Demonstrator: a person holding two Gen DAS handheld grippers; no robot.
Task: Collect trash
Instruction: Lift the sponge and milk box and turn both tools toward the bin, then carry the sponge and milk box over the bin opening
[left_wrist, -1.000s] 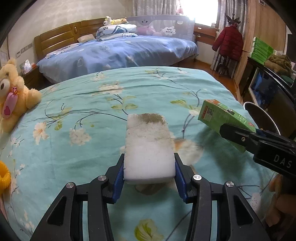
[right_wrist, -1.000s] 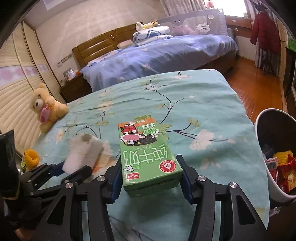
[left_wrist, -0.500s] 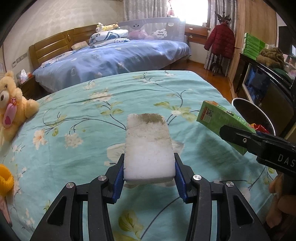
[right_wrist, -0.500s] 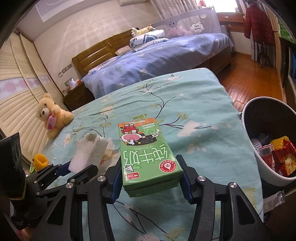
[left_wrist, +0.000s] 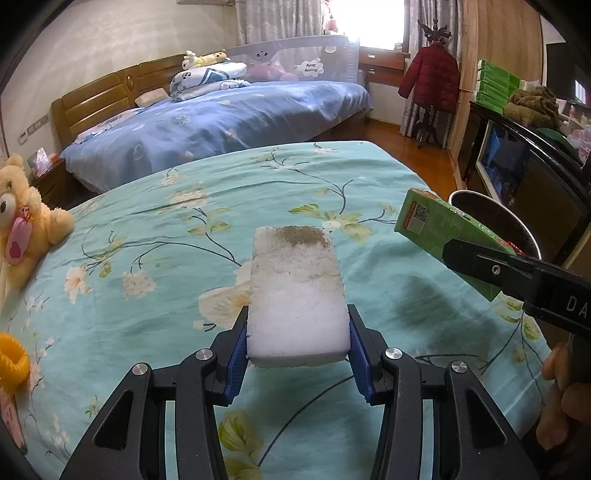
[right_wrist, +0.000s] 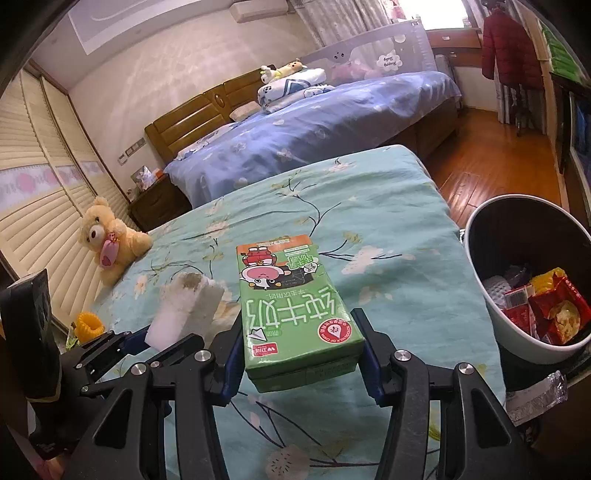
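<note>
- Between the blue pads of the left gripper (left_wrist: 297, 347) sits a dirty white sponge (left_wrist: 296, 291), clamped at its near end and held above the floral bedspread (left_wrist: 147, 236).
- Right of it, the right gripper (right_wrist: 301, 354) grips a green milk carton (right_wrist: 291, 306) by both sides.
- Further right of that claw stands a trash bin (right_wrist: 517, 332) with wrappers inside.
- Far left sits a teddy bear (right_wrist: 107, 240).

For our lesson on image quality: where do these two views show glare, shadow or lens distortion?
Left wrist view: window blown out white, carton casts a dark shadow on the bedspread. Right wrist view: fisheye bends the blinds, corners vignette black.
</note>
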